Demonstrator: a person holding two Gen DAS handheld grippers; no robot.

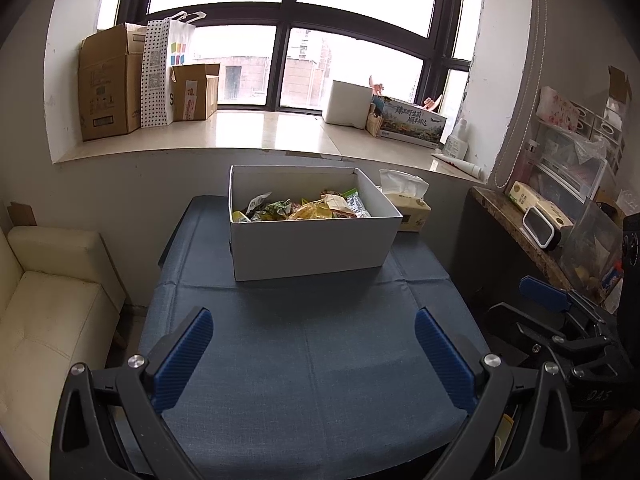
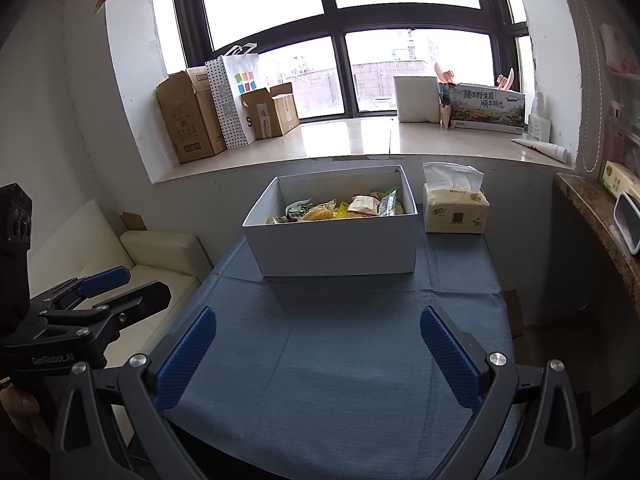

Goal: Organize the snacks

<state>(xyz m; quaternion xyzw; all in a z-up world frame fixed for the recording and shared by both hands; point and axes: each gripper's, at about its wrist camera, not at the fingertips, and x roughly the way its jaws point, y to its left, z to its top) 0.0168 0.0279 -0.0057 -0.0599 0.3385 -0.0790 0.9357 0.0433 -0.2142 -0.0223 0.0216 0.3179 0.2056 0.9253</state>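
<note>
Left gripper (image 1: 314, 344) and right gripper (image 2: 318, 344): both empty, blue fingers spread wide, hanging short of the white box (image 1: 312, 240), apparently either before or after a reach. "GenRobot.AI" reads on the left gripper's body in the right wrist view. Bare blue tablecloth (image 1: 304, 360) lies before the box. Snack packets (image 1: 304, 208) sit heaped inside the box, none outside it; their labels are too small to read. Tissue pack (image 2: 455, 212) just right of the box. Beyond the box, a windowsill carries cardboard cartons (image 1: 108, 84) and a printed box (image 2: 486, 108) with Chinese lettering.
</note>
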